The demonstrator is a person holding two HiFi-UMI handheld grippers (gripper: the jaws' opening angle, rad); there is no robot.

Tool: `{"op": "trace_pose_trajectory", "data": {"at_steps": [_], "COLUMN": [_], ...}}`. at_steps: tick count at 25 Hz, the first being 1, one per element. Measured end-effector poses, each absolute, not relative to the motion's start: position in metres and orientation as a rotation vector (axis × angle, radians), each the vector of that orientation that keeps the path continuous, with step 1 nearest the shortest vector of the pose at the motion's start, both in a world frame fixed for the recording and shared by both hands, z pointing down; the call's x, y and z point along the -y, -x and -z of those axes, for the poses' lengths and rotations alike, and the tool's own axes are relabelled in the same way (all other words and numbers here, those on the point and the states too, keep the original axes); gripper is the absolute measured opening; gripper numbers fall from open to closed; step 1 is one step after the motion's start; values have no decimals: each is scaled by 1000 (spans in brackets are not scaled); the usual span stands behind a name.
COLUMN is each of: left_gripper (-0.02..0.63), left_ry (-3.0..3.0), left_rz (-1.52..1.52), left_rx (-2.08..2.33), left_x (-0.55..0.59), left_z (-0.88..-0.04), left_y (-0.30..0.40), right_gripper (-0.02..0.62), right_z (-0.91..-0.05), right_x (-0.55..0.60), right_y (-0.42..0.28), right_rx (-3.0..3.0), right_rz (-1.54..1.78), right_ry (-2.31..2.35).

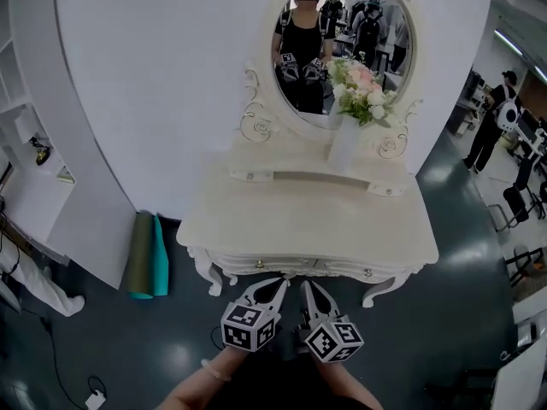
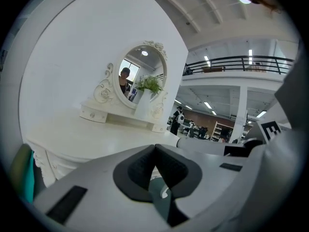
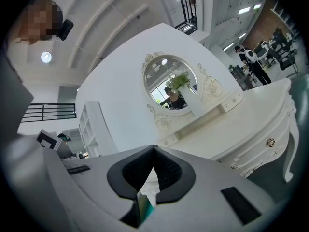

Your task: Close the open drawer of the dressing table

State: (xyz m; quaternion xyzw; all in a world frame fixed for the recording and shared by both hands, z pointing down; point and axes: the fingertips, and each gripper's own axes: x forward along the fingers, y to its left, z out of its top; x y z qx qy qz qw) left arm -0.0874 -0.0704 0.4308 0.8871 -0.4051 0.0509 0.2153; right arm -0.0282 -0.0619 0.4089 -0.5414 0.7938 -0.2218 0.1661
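Lower centre: left gripper (image 1: 280, 284), right gripper (image 1: 308, 287), jaws together, empty. Drawer (image 1: 318, 266) front rigid, likely slides light; push mid-front, between knobs.

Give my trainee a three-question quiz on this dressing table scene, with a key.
1. True or false: the white vase of pink and white flowers stands on the white dressing table, in front of its oval mirror.
2. The left gripper has its jaws: A wide apart; B together, empty; C clamped on a cup.
3. Fill in: in the head view, the rolled green and teal mats stand to the table's ___.
Key: 1 true; 2 B; 3 left.
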Motion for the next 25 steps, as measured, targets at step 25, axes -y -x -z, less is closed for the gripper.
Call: {"op": "trace_pose_trajectory", "data": {"at_steps": [25], "left_gripper": [26], "left_ry": [-2454], "left_rz": [-197], "left_rx": [1079], "left_x": [65], "left_z": [-449], "left_y": [79], "right_gripper": [12], "right_z": [-424], "right_x": [60], "right_y": [28], "right_rx": [-2243], "right_rz": [683], "right_ry": [1593]}}
